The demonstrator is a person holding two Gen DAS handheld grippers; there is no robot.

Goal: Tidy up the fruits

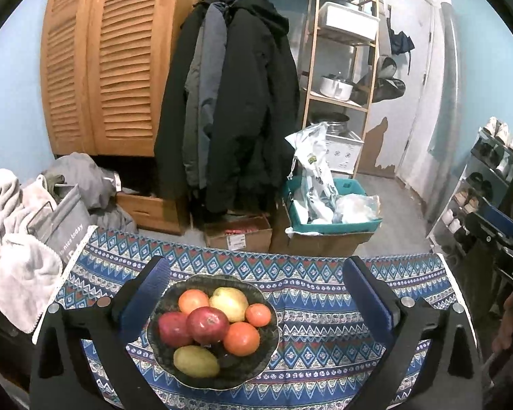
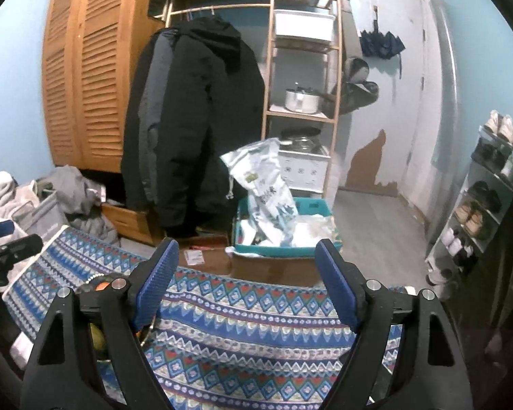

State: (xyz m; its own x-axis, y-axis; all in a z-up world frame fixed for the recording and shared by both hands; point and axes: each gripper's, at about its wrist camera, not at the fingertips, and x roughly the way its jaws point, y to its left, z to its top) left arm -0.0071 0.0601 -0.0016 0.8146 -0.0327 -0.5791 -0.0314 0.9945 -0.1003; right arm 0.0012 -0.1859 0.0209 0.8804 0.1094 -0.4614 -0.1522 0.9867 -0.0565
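A dark bowl (image 1: pixel 268 348) sits on the patterned blue cloth (image 1: pixel 325 341) in the left wrist view. It holds two red apples (image 1: pixel 207 324), three oranges (image 1: pixel 241 339), a yellow pear (image 1: pixel 229 303) and a green-yellow mango (image 1: pixel 195 361). My left gripper (image 1: pixel 256 270) hangs over the bowl, open wide, its blue pads (image 1: pixel 147 294) on either side and touching nothing. My right gripper (image 2: pixel 246 256) is open over bare cloth (image 2: pixel 256 324), nothing between its fingers. The bowl is mostly hidden behind its left finger; an orange (image 2: pixel 101 286) and a bit of the mango (image 2: pixel 97 341) peek out.
Past the table's far edge stand cardboard boxes (image 1: pixel 237 235), a teal bin (image 1: pixel 325 227) with plastic bags, hanging dark coats (image 1: pixel 236 102) and a wooden shelf (image 1: pixel 338 68). Towels (image 1: pixel 13 239) and a grey bag lie to the left, a shoe rack (image 1: pixel 489 177) to the right.
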